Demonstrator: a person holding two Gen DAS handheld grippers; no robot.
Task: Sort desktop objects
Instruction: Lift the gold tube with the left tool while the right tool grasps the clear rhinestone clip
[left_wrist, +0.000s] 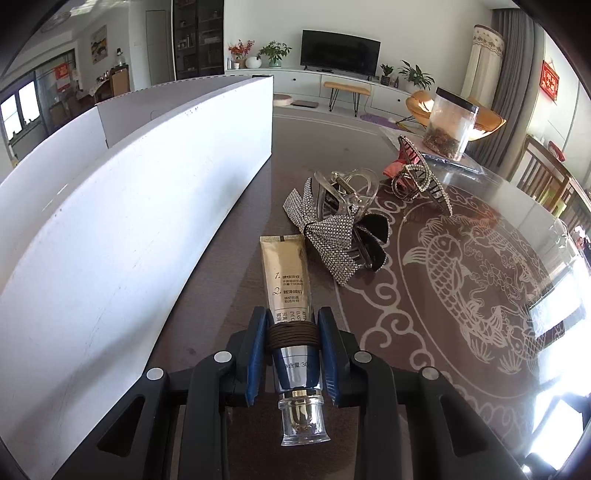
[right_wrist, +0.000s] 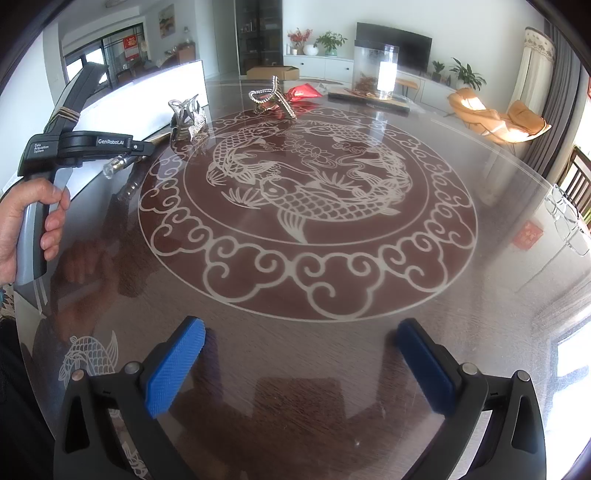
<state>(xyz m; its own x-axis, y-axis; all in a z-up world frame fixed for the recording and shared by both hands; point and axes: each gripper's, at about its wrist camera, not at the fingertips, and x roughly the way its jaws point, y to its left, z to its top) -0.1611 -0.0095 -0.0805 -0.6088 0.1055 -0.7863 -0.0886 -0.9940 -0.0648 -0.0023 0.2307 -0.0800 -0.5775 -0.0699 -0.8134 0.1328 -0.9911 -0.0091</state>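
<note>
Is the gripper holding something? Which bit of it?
Yes. The left gripper holds the gold tube near its cap end. The right gripper holds nothing.

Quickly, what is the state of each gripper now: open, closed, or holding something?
Left gripper: closed on the gold cosmetic tube, fingers at its hair-tie-wrapped neck.
Right gripper: open, holding nothing, above the glass table.
</note>
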